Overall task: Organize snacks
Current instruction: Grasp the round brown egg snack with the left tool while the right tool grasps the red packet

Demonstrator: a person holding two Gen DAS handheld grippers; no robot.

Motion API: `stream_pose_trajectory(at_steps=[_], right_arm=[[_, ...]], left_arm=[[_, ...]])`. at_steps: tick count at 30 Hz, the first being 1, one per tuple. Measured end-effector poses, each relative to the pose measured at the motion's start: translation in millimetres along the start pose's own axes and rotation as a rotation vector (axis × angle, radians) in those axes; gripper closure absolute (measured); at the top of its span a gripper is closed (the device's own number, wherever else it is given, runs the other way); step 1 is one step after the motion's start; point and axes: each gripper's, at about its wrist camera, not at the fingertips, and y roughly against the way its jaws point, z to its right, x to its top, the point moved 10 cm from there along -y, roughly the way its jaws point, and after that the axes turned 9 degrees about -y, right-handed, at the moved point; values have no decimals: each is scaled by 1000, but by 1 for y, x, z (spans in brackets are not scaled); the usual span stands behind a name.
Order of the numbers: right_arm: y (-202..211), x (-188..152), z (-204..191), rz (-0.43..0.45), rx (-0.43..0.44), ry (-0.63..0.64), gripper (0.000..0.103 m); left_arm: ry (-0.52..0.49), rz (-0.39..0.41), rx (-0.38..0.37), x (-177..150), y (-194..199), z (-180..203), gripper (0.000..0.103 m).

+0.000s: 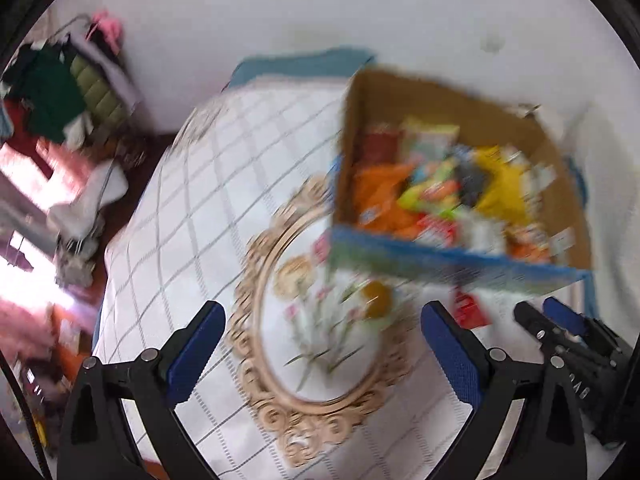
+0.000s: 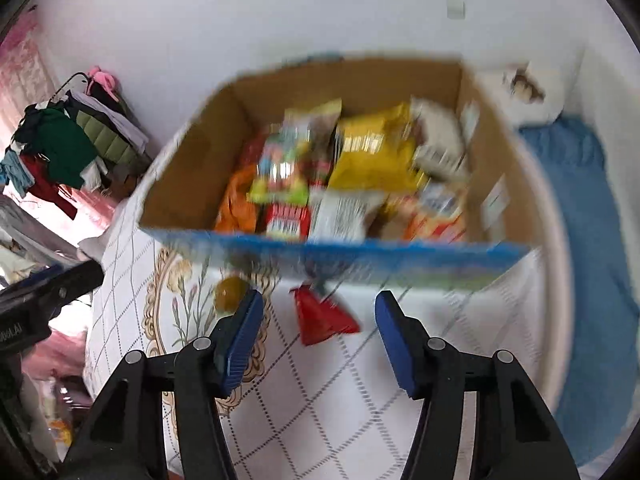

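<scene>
While both hand-held grippers hover empty, step in hand looks like picking loose snacks off desk.

Left hand-held gripper (image 1: 322, 344): jaws wide apart, lower centre of frame.
Right hand-held gripper (image 2: 320, 334): jaws apart, aimed at red triangular snack packet (image 2: 320, 314) lying between them, lower centre.
Round amber sweet (image 2: 230, 294) just left of it.
Open cardboard box with blue printed front (image 2: 340, 256) sits behind, centre frame, full of packets.

Next move likely: descend right, close on red packet, lift over box rim. Frames blurred; details uncertain.

One cardboard box (image 2: 192, 168) is being seen on one table (image 2: 340, 400). Inside the box, the snack packets (image 2: 372, 156) are being blurred together, so an exact count cannot be given; at least six are being made out. Two items are being seen outside the box: one red packet (image 2: 320, 316) and one yellowish round object (image 2: 230, 294). Two grippers are being shown, the left gripper (image 1: 320, 344) and the right gripper (image 2: 318, 340).
</scene>
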Motion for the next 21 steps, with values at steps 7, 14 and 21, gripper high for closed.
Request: stream_pose_trajectory(at_steps=[7, 14, 21], right_arm=[[-66, -16, -5, -95, -6, 18, 41], [-88, -22, -7, -120, -20, 32, 58], [-82, -32, 3, -134, -16, 11, 63]], left_arm=[[-12, -145, -73, -17, -61, 1, 3], [-156, -207, -93, -14, -104, 44, 20], [-262, -268, -113, -21, -135, 79, 44]])
